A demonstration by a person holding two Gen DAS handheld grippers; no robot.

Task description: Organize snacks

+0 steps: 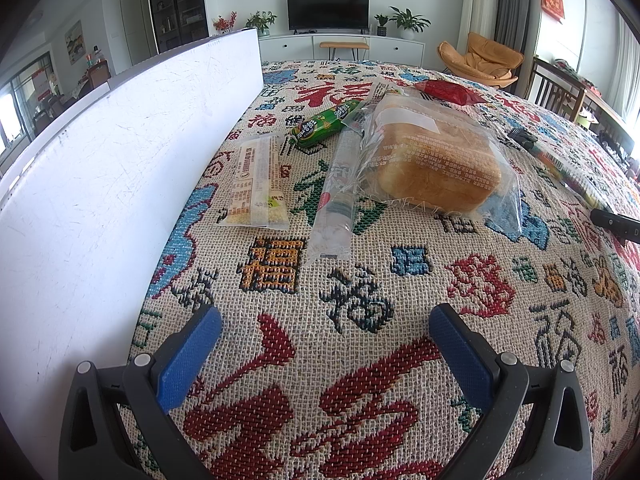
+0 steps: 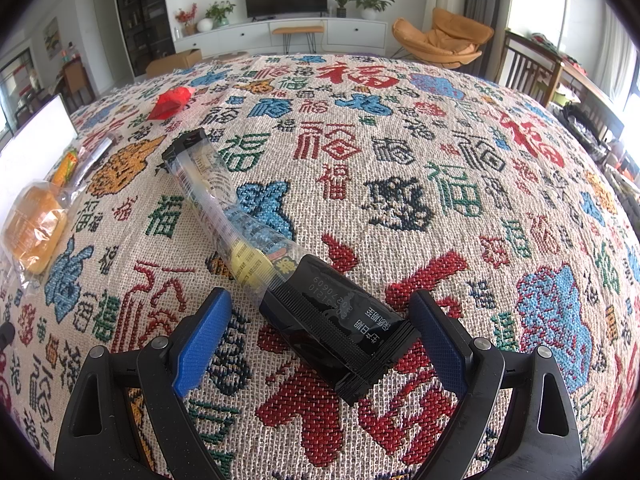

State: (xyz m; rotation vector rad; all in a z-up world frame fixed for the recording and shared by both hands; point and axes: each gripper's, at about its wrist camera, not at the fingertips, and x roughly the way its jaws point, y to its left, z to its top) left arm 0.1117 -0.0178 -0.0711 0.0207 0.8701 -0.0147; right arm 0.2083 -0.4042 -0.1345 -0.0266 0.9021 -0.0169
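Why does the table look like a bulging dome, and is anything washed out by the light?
Left wrist view: the fisheye lens bends the white box wall and domes the tablecloth; the box wall is nearly blown out. Right wrist view: same bulge, glare on the black-ended snack packet, dark corners.

A home living room is shown. At the far wall a flat television [image 1: 327, 10] is seen on a long white cabinet [image 1: 340, 46] flanked by potted plants [image 1: 408, 22], with an orange lounge chair [image 1: 480, 58] and curtains [image 1: 478, 0] to the right. A patterned woven cloth [image 2: 400, 200] is spread in the near foreground.
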